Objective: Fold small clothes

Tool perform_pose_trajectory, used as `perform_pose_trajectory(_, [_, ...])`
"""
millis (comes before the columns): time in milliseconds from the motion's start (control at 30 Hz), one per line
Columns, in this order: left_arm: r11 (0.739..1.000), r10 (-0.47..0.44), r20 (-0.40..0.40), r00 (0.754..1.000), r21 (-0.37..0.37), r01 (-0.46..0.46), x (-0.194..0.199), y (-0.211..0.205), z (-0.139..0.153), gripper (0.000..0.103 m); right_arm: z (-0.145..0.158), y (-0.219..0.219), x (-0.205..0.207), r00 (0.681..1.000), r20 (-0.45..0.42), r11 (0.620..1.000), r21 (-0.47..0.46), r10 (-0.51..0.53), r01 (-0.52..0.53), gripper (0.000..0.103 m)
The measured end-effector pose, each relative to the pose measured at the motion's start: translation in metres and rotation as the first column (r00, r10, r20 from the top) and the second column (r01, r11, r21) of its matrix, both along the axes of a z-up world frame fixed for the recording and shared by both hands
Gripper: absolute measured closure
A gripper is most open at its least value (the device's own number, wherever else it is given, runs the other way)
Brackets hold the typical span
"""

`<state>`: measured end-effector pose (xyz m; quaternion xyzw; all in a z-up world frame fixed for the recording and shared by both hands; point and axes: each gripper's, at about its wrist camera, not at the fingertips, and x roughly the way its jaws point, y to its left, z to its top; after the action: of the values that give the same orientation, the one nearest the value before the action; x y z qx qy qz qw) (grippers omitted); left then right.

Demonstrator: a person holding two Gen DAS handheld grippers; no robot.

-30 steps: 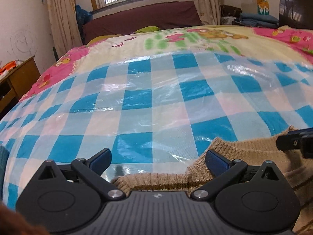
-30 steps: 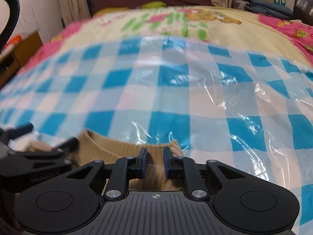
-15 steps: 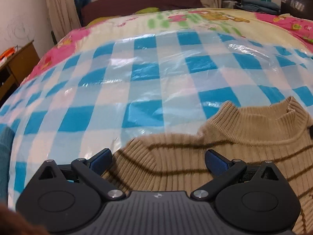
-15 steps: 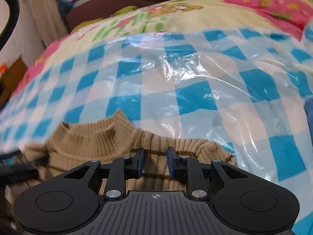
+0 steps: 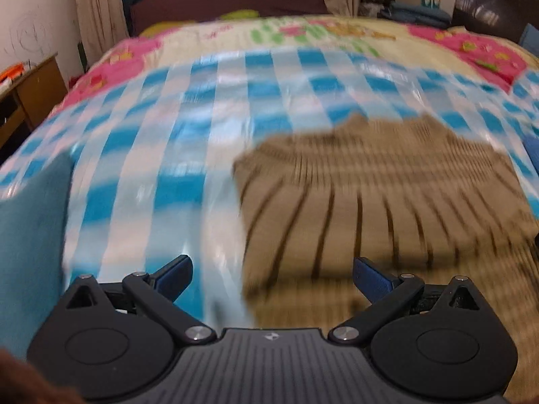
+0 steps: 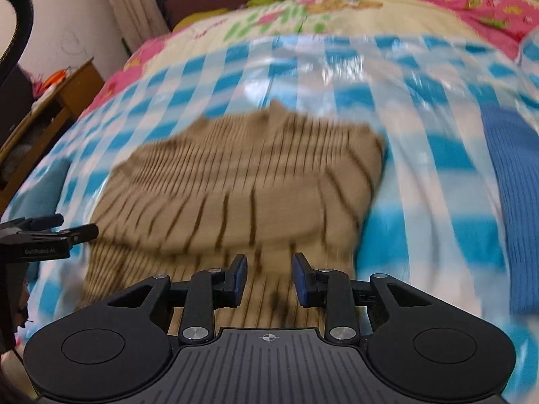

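Because the tan ribbed knit sweater with thin dark stripes (image 6: 242, 181) lies flat on the blue-and-white checked plastic sheet (image 5: 161, 155) that covers the bed, neither tool needs to carry it now, and both stand free at its near edge. One layer of the sweater seems turned over onto another, with the collar at the far side, so I judge that a fold was just laid and the garment is partly folded; the motion blur makes the edges hard to read. The left gripper (image 5: 271, 277) has its jaws spread wide, with nothing between them, near the left near corner of the sweater. The right gripper (image 6: 267, 279) has its jaws parted with a clear gap, above the near middle of the knit and not pinching it. At the far left lies a folded teal cloth (image 5: 30, 235), and at the right a blue knitted garment (image 6: 512, 202), both apart from the sweater, probably kept aside so the middle of the sheet stays free for folding.
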<state>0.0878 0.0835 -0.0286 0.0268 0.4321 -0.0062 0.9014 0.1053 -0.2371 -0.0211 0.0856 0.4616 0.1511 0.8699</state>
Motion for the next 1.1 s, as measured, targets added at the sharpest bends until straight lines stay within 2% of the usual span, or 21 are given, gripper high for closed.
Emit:
perform_pose_trajectory(167, [0.997, -0.001, -0.079, 0.997, -0.072, -0.005, -0.059, 0.018, 0.006, 0.000, 0.015, -0.002, -0.049, 0.998, -0.043, 0.999, 0.028, 0.041, -0.040, 0.073])
perform_pose_trajectory(333, [0.997, -0.036, -0.127, 0.991, -0.068, 0.028, -0.101, 0.019, 0.013, 0.000, 0.020, 0.006, -0.087, 0.991, -0.094, 0.995, -0.014, 0.098, -0.099, 0.073])
perform_pose_trajectory(500, [0.990, -0.124, -0.198, 0.972, -0.091, 0.108, -0.127, 0.008, 0.016, 0.000, 0.015, 0.009, -0.115, 0.976, -0.172, 0.988, -0.052, 0.136, -0.147, 0.072])
perform_pose_trajectory(633, [0.978, -0.210, -0.221, 0.952, -0.055, 0.203, -0.140, -0.004, 0.017, 0.000, 0.016, 0.016, -0.135, 0.952, -0.204, 0.966, -0.078, 0.228, -0.248, 0.072])
perform_pose_trajectory(700, [0.971, -0.240, -0.233, 0.943, -0.047, 0.235, -0.143, -0.008, 0.018, 0.000, 0.017, 0.022, -0.140, 0.932, -0.217, 0.944, -0.096, 0.290, -0.316, 0.072])
perform_pose_trajectory(800, [0.960, -0.277, -0.248, 0.928, -0.041, 0.276, -0.145, -0.012, 0.018, 0.000, 0.017, 0.035, -0.145, 0.884, -0.251, 0.896, -0.109, 0.394, -0.431, 0.072])
perform_pose_trajectory(867, [0.955, -0.293, -0.255, 0.921, -0.040, 0.293, -0.147, -0.014, 0.018, 0.000, 0.014, 0.046, -0.146, 0.840, -0.276, 0.851, -0.121, 0.466, -0.512, 0.071])
perform_pose_trajectory(933, [0.949, -0.311, -0.259, 0.914, -0.043, 0.311, -0.149, -0.016, 0.017, 0.001, 0.009, 0.056, -0.148, 0.797, -0.301, 0.804, -0.132, 0.524, -0.579, 0.065])
perform_pose_trajectory(1033, [0.941, -0.336, -0.269, 0.902, -0.049, 0.336, -0.152, -0.018, 0.016, 0.001, 0.001, 0.070, -0.147, 0.747, -0.325, 0.754, -0.135, 0.580, -0.643, 0.063])
perform_pose_trajectory(1100, [0.934, -0.354, -0.276, 0.894, -0.063, 0.351, -0.153, -0.019, 0.016, 0.001, -0.005, 0.076, -0.144, 0.731, -0.337, 0.736, -0.139, 0.594, -0.662, 0.063])
